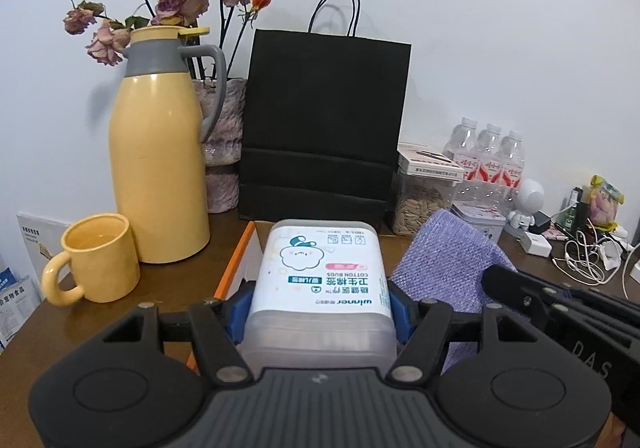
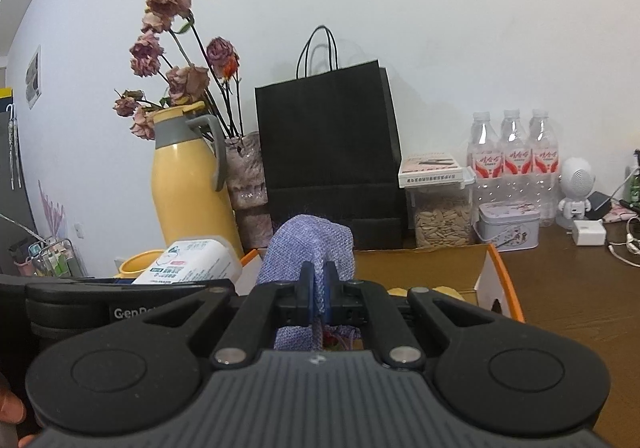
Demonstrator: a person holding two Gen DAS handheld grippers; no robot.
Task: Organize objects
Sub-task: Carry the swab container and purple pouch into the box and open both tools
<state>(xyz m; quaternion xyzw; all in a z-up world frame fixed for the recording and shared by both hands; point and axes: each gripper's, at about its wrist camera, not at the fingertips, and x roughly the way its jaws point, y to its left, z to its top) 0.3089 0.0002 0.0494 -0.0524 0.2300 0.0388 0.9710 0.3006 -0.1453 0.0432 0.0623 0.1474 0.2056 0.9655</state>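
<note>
1. The step in hand looks like carrying: both tongs hold something above an open box (image 2: 494,272) with orange edges that sits on the brown surface (image 2: 568,288).
2. The left tongs (image 1: 318,306) are clamped on a cotton-bud tub (image 1: 320,280), blue pads pressed to its two sides; the tub lies label-up, its far end over the box's left wall.
3. The right tongs (image 2: 318,292) are pinched together on a purple cloth pouch (image 2: 312,244), which bulges up beyond the pads and hangs below them.
4. The two loads ride side by side, tub on the left, pouch on the right, just beside each other; whether they touch cannot be told.
5. Pose: both tongs point toward the far wall and tip slightly down, the left a little more steeply. A bit of a hand shows at the near left corner of the right wrist view.
6. Next move, as a judgement: lower each item into the box and let go. The yellow mug (image 1: 94,260) and yellow jug (image 1: 160,164) stand close on the left, so the tub needs a straight descent.
7. Something pale yellow may already lie in the box, but it is mostly hidden.
</note>
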